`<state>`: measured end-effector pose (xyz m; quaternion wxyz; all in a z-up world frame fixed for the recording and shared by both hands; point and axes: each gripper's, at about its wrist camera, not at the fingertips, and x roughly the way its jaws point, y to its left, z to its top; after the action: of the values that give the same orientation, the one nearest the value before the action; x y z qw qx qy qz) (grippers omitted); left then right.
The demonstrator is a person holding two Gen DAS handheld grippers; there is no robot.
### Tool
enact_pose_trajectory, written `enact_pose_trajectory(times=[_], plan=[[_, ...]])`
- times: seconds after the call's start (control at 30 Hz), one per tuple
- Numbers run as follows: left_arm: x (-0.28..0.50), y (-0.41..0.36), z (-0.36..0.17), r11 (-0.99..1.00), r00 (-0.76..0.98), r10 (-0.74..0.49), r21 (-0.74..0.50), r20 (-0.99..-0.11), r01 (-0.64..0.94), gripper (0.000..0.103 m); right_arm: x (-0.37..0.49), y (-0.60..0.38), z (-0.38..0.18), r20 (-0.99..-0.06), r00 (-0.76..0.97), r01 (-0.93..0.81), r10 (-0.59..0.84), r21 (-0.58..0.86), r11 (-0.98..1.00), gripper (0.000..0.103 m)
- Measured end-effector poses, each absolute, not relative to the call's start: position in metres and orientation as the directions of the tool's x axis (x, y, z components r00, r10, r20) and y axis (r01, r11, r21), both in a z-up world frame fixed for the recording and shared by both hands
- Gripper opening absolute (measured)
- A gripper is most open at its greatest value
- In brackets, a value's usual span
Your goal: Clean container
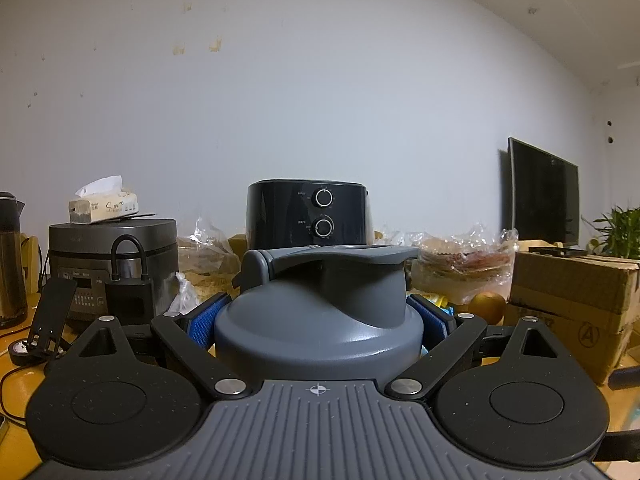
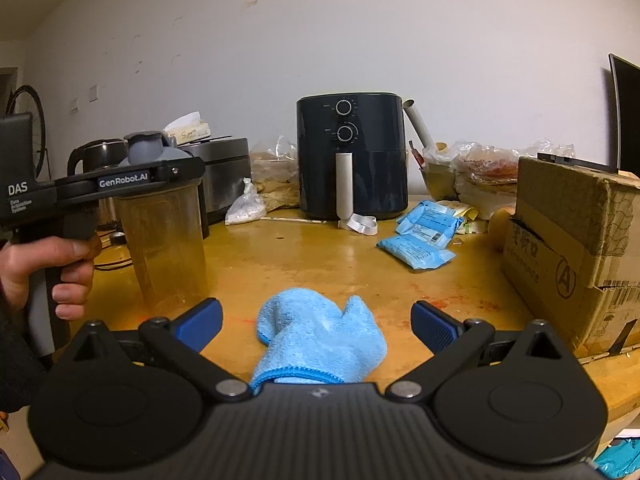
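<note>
The container (image 2: 162, 236), a clear tumbler capped with a grey flip lid (image 1: 320, 312), is standing near the counter's (image 2: 320, 256) left edge, and the left gripper (image 1: 320, 316) is clamping its jaws around the lid's rim. It is looking light, rigid and smooth-walled, probably slippery when wet, so holding it high at the lid collar is seeming the surest grip. At the near edge, a soft blue cloth (image 2: 320, 332) is lying limp between the right gripper's (image 2: 316, 320) spread, empty jaws; it is likely bunching easily when pinched at its middle.
</note>
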<state>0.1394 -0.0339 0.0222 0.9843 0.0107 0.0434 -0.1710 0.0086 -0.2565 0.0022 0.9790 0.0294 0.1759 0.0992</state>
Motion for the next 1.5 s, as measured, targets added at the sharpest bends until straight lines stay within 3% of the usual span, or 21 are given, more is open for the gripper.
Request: enact_pose_trajectory(times=[0.47, 1.5], plan=[[0.14, -0.034, 0.022, 0.941, 0.937, -0.336, 0.006, -0.091, 0.338, 0.095, 0.029, -0.25, 0.004, -0.372, 0.898, -0.223, 0.234, 0.072, 0.972, 0.103], [0.141, -0.032, 0.024, 0.94, 0.935, -0.338, 0.003, -0.107, 0.341, 0.095, 0.097, -0.231, -0.006, -0.594, 0.747, -0.33, 0.297, 0.056, 0.942, 0.103]])
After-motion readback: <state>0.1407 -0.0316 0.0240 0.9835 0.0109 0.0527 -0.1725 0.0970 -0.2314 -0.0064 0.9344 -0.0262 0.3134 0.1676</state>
